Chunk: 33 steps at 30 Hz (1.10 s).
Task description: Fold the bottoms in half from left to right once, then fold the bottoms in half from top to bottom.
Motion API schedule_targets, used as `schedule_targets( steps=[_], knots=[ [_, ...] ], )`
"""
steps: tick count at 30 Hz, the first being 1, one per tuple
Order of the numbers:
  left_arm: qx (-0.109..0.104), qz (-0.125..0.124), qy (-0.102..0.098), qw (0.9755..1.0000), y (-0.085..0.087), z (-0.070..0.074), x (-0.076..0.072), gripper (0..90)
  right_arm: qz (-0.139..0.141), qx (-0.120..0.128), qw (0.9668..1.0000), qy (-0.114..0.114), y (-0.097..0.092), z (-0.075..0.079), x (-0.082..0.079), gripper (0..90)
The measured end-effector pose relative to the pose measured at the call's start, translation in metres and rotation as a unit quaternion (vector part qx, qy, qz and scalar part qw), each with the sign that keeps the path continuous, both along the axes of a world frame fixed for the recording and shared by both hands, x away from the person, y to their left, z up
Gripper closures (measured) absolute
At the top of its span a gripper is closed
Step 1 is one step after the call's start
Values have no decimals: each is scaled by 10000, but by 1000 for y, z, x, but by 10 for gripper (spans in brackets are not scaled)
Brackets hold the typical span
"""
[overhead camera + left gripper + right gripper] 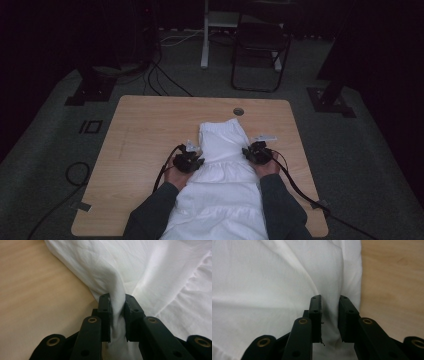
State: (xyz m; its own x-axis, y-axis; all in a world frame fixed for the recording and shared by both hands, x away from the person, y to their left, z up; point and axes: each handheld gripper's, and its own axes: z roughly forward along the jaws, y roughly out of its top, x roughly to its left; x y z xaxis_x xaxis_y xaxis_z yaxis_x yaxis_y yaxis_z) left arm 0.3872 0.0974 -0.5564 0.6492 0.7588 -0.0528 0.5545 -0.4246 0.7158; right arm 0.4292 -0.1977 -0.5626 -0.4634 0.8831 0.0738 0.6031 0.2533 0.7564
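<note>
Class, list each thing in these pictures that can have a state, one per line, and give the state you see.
White garment: spread flat on the table, far end folded, near end hanging over the table edge.
Left gripper: shut, a bunched fold of the garment's edge pinched between its fingers.
Right gripper: fingers either side of a fold at the garment's other edge; grip unclear.
Table: level, garment on it.
Folding chair: unfolded, unoccupied.

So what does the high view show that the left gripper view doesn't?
High view alone: the whole table with its round hole, a chair behind it, cables on the floor, both sleeves, and the right tongs at the garment's other edge. Left gripper view alone: close up, the left tongs pinching a bunched fold between the pads. Both: the white garment lying on the wooden tabletop.
</note>
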Motion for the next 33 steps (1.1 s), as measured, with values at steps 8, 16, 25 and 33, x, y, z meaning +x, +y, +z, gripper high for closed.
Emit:
schedule_targets(
  steps=[8, 16, 25, 33],
  knots=[
    [-59, -77, -46, 9999, 13, -4, -54, 779, 361, -47, 9993, -48, 8, -3, -60, 744],
    [-77, -154, -50, 9998, 16, -4, -58, 778, 771, -10, 9970, -100, 7, 4, -74, 589],
    [-61, -179, -71, 9998, 15, -5, -57, 777, 717, -120, 9969, -309, 14, 35, -43, 260],
    [-77, -231, -70, 9997, 16, -5, -56, 768, 848, -436, 9954, 91, 32, 10, 9, 113]
  ],
)
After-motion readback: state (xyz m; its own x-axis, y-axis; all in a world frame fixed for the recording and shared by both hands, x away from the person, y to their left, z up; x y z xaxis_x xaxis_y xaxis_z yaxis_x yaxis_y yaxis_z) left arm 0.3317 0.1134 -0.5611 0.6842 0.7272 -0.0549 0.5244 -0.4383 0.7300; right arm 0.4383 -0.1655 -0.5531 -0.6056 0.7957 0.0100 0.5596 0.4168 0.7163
